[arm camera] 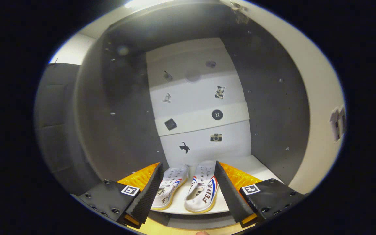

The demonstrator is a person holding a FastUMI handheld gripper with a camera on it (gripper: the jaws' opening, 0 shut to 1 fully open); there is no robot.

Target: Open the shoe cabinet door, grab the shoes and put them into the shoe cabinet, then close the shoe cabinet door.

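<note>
Two fingers of the gripper point(188, 178) stand spread apart at the bottom of the view, released, with nothing pressed between them. In the gap between the fingers lies a pair of white canvas shoes with red and blue stripes on the sides and pale yellow soles point(188, 191). The two shoes lie side by side, toes pointing away toward the back of the cabinet, heels toward the gripper. The left finger's inner face runs close along the outer side of the left shoe, and the right finger's inner face runs close along the right shoe — whether either finger touches the canvas I cannot tell.

The shoes rest on a white shelf board point(250, 166) inside the shoe cabinet with dark grey inner side walls point(273, 107). The bare part of the shelf continues to the right of the shoes, up to the right side wall. The side walls have small holes or pins in rows. Behind the shoes rises a white back panel point(201, 107) — it carries several small dark stickers, among them a cat shape, a camera, a round button and a small square. The cabinet's pale front frame point(318, 98) curves around the right side of the opening, and a small metal fitting, probably a hinge point(337, 122), sits on it.
</note>
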